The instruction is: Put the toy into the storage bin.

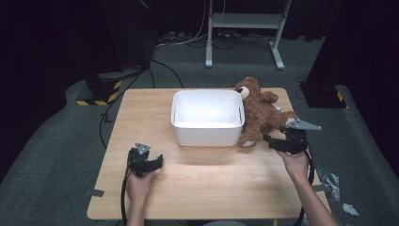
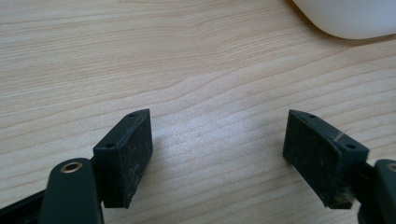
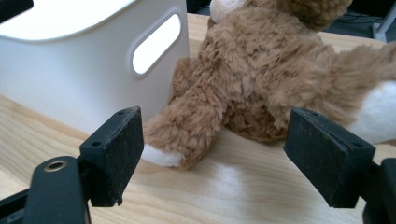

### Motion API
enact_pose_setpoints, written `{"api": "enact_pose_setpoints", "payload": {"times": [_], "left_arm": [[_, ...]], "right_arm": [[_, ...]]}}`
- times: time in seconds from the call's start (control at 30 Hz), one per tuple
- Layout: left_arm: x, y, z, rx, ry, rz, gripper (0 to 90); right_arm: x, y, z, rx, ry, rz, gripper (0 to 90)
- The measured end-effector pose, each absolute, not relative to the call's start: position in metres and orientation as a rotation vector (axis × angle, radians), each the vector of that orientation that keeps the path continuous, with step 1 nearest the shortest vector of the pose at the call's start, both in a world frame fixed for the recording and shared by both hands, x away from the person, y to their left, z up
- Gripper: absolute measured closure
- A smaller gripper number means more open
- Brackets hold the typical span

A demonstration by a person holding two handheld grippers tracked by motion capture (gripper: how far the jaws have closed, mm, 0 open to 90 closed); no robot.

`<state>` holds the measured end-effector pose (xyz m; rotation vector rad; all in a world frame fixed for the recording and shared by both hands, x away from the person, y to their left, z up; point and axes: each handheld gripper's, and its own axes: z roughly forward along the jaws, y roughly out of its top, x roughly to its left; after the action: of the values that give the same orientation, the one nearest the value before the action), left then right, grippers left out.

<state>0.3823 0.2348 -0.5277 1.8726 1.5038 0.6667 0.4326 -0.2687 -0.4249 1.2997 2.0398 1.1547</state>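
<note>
A brown teddy bear (image 1: pixel 259 111) lies on the wooden table against the right side of a white plastic bin (image 1: pixel 207 117). My right gripper (image 1: pixel 277 139) stands open just in front of the bear's legs. In the right gripper view the bear (image 3: pixel 261 79) fills the space ahead of the open gripper (image 3: pixel 215 154), with its white-soled foot (image 3: pixel 161 156) by the left jaw and the bin's handle wall (image 3: pixel 93 60) to the left. My left gripper (image 1: pixel 151 163) rests open near the table's front left, over bare wood (image 2: pixel 210 93); the left gripper view has the open gripper (image 2: pixel 217 158) and the bin's corner (image 2: pixel 350 18).
The table (image 1: pixel 141 197) has bare wood across its front and left. Behind it are a white metal stand (image 1: pixel 244 28), floor cables (image 1: pixel 160 66) and a yellow-black striped base (image 1: pixel 101 92). Tape scraps (image 1: pixel 331 181) lie on the carpet to the right.
</note>
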Motion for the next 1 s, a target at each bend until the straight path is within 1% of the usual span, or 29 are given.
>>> {"api": "enact_pose_setpoints", "payload": {"times": [0.17,1.0], "left_arm": [[0.382,0.235,-0.528,1.872,1.504,0.667,23.9],[0.382,0.235,-0.528,1.872,1.504,0.667,23.9]], "right_arm": [[0.439,-0.267,-0.421,1.301,2.044,1.144,17.6],[0.462,-0.254,-0.413,1.273,2.078,1.087,18.5]]}}
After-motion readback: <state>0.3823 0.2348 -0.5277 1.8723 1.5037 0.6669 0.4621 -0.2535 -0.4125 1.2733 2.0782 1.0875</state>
